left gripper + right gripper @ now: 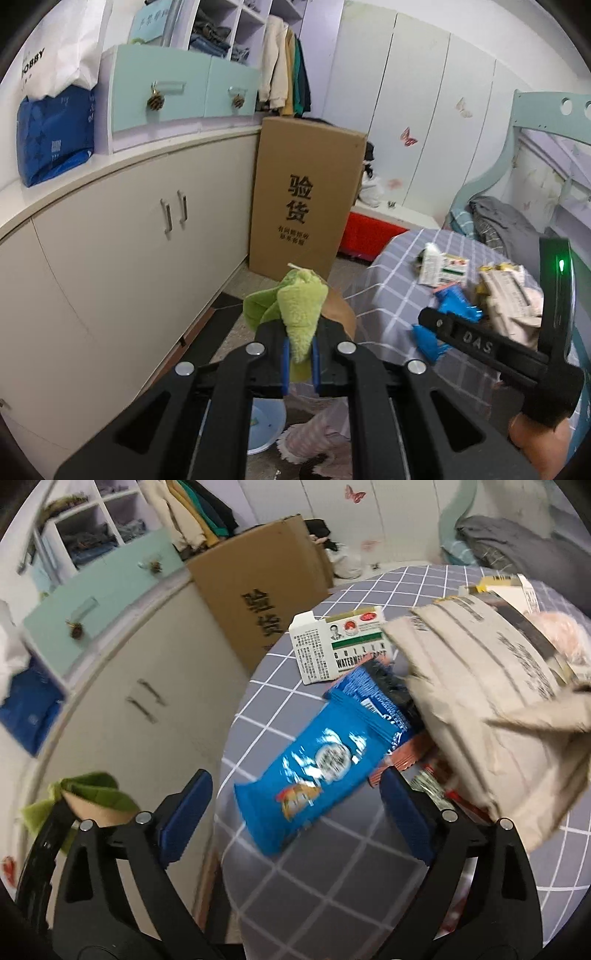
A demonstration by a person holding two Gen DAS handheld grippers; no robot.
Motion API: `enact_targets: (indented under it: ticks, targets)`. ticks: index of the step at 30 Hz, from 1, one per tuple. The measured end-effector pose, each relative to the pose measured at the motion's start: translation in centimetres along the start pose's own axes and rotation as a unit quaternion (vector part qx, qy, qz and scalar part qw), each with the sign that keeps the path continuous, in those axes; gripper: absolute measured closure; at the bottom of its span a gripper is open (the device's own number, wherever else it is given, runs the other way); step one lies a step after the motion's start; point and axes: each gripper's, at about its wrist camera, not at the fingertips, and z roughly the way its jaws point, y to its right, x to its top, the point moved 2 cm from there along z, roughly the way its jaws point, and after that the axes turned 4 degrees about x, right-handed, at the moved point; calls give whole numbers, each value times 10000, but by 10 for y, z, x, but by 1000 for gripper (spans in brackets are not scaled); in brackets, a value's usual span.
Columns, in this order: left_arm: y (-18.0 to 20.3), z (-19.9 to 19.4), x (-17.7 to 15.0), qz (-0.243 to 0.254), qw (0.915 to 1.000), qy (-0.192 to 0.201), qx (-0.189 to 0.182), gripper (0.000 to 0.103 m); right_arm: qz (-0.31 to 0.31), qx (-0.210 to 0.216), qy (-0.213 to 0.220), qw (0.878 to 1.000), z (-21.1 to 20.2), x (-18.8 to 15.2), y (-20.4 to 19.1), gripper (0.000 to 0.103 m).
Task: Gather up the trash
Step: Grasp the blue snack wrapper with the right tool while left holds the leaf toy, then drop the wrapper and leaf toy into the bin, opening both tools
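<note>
My left gripper (299, 354) is shut on a green fluffy cloth (299, 306), which sticks up from between its blue pads, left of the round table. In the right wrist view that cloth (92, 794) shows at the lower left. My right gripper (295, 797) stands open over the table's near edge. The lower end of a blue snack wrapper (325, 753) lies between its fingers, and the pads do not press on it. Beside the wrapper are a white printed box (340, 646), a crumpled beige paper package (498, 701) and a red wrapper (410, 753). One right finger (461, 334) shows in the left wrist view.
The trash lies on a round table with a grey checked cloth (332, 886). A tall cardboard box (306, 199) and a cream cabinet (110, 258) stand to the left, with a bed (498, 221) behind. A pale blue basin (262, 424) sits on the floor below.
</note>
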Motion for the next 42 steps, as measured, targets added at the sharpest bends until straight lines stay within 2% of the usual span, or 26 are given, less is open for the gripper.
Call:
enact_targets:
  ticks: [4,5,6,7,8,9,12,17,19,25,28,35,37,38,39,40,42]
  targets:
    - [-8,18,-3,56,9999,-153,19,95,-438,-531,-69,9976,12,-2,-14,13]
    - [-8,21,-4,62,9998,-186,15,95,-499,-584,-70,9970,11,-2,-15,19]
    - [-10,25,-5,63,9997,-230,-9,95,-607,-710,-60,9956,11,-3,-17,31]
    - [-10,27,-7,62,9997,-255,-31,95,-701,-780,-39,9945,10,-4,-18,38]
    - [-11,29,-8,58,9996,-285,-53,95,-775,-849,-20,9934,9,-6,-18,52]
    - [-12,30,-9,56,9995,-301,-65,95,-810,-854,-6,9931,8,-7,-17,59]
    - [-15,35,-11,33,9992,-374,-132,95,-869,-675,-17,9939,4,-11,-16,67]
    - [-20,38,-18,26,9989,-437,-193,95,-923,-257,166,9953,-13,-16,-21,73]
    - [-23,38,-19,10,9988,-456,-201,95,-975,-124,251,9948,-19,-17,-28,73]
    - [-45,42,-19,-160,9985,-510,-73,95,-1210,673,216,9901,-26,-18,-67,73]
    - [-63,43,-20,-301,9980,-543,85,95,-1449,1089,16,9834,-15,-25,-93,73]
    - [-107,56,-26,-524,9939,-737,633,95,-1807,1571,-591,9691,26,-49,-139,73]
    - [-116,62,-30,-546,9920,-830,776,95,-1875,1656,-742,9653,43,-56,-148,70]
    - [-120,65,-33,-562,9912,-882,816,95,-1909,1670,-815,9639,50,-59,-152,59]
    - [-122,68,-34,-564,9903,-936,857,95,-1940,1609,-846,9640,58,-62,-153,39]
    - [-124,72,-36,-565,9894,-981,912,95,-1979,1505,-816,9652,64,-63,-154,34]
    - [-127,76,-40,-533,9881,-1045,992,95,-2035,1343,-876,9659,74,-67,-154,32]
